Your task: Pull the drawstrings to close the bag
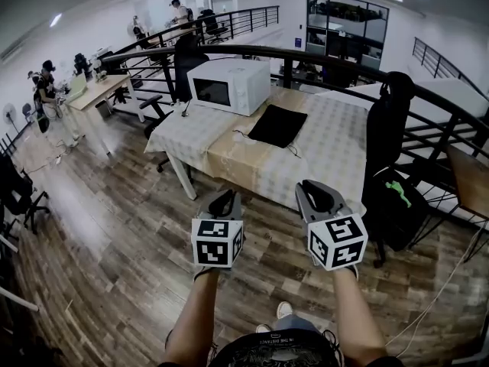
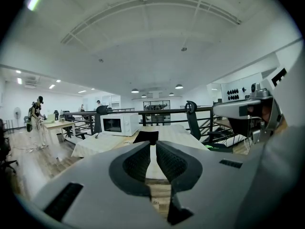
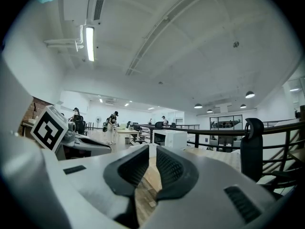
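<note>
Well ahead of both tools, the surface (image 1: 321,155) carries a flat black bag (image 1: 277,125) just beside the microwave (image 1: 229,85). Its near edge faces the person, with one drawstring (image 1: 241,134) trailing off the left corner and a second drawstring (image 1: 293,151) off the right. The left tool (image 1: 222,202) and right tool (image 1: 317,195) hang short of the surface, each closed to a slit and empty. Each cord likely falls to the tool on its own side.

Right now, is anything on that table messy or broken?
Nothing looks spilled or broken. The black drawstring bag lies flat on the table beside the microwave, its drawstrings trailing loose on the cloth.
</note>
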`<state>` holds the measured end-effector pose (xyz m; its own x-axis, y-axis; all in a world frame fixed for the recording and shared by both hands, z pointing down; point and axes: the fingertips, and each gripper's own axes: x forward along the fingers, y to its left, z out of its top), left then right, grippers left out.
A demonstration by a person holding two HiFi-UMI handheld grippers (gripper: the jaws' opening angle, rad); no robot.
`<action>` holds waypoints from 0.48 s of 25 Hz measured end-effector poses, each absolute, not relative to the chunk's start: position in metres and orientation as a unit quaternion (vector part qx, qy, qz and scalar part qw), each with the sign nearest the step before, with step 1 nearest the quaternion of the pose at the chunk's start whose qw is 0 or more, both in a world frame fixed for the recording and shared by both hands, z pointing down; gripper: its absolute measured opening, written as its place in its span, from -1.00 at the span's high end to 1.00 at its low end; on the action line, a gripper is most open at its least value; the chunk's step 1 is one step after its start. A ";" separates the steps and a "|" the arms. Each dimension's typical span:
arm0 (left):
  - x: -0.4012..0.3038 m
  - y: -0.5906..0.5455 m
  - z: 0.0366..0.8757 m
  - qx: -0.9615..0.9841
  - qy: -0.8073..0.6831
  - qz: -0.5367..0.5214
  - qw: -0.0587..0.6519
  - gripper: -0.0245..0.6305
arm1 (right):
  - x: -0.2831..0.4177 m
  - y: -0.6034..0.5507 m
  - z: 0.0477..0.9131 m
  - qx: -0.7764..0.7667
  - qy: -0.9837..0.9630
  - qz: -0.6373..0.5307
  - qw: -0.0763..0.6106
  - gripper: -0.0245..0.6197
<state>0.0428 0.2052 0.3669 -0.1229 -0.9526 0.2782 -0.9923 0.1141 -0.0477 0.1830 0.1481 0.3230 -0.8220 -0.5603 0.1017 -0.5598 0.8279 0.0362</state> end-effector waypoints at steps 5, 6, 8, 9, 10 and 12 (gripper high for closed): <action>0.043 0.191 0.367 0.667 -0.732 0.107 0.094 0.64 | 0.180 0.136 0.325 0.297 -0.953 -0.001 0.053 0.73; 0.041 0.189 0.368 0.667 -0.731 0.106 0.094 0.63 | 0.178 0.134 0.326 0.296 -0.954 -0.002 0.054 0.69; 0.036 0.183 0.371 0.665 -0.733 0.106 0.094 0.61 | 0.173 0.129 0.328 0.295 -0.954 -0.004 0.054 0.67; 0.032 0.180 0.372 0.664 -0.734 0.107 0.094 0.59 | 0.170 0.125 0.329 0.294 -0.954 -0.005 0.054 0.66; 0.028 0.176 0.372 0.663 -0.735 0.106 0.094 0.56 | 0.167 0.120 0.330 0.293 -0.954 -0.005 0.054 0.64; 0.021 0.165 0.372 0.662 -0.736 0.105 0.094 0.53 | 0.159 0.109 0.332 0.291 -0.955 -0.003 0.054 0.60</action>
